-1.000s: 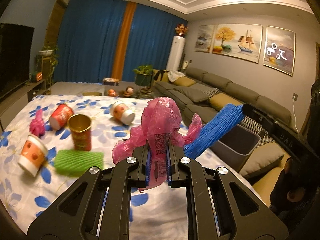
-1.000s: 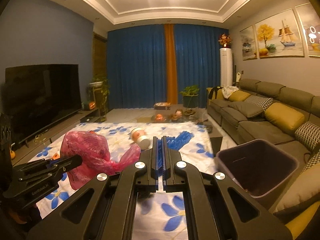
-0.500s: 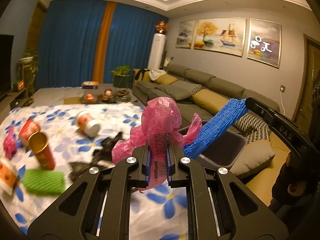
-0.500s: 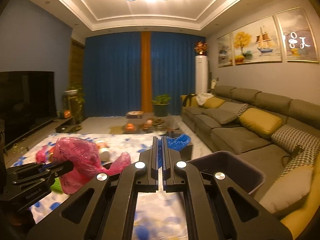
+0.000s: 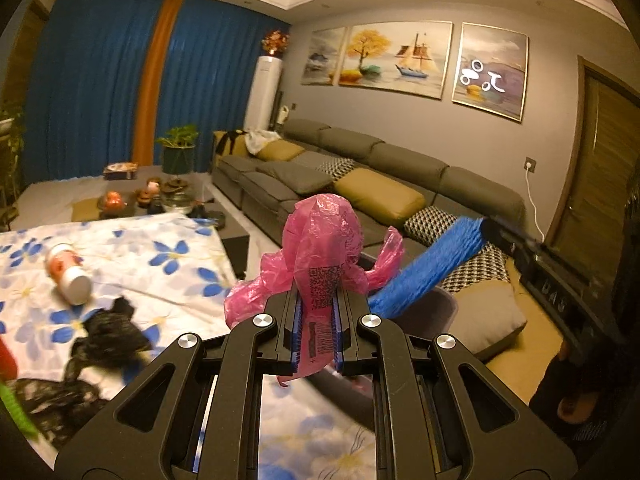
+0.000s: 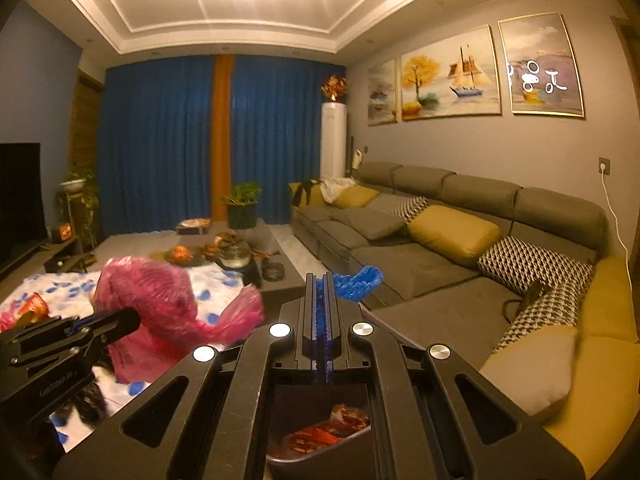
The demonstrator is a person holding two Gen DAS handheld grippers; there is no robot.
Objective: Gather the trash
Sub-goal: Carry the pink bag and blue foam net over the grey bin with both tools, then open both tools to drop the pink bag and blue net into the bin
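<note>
A grey sectional sofa (image 6: 460,240) with mustard cushions (image 6: 452,234) lines the right wall under three framed paintings (image 6: 472,76). Blue curtains (image 6: 160,140) hang behind a potted plant (image 6: 242,206).

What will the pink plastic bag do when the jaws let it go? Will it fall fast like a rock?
Probably not. The pink plastic bag looks thin and crinkly, puffed up above the left gripper, so it is likely very light and may drift down slowly. It seems floppy too: its loose corners droop sideways. It might catch on the bin edge instead of dropping straight in.
</note>
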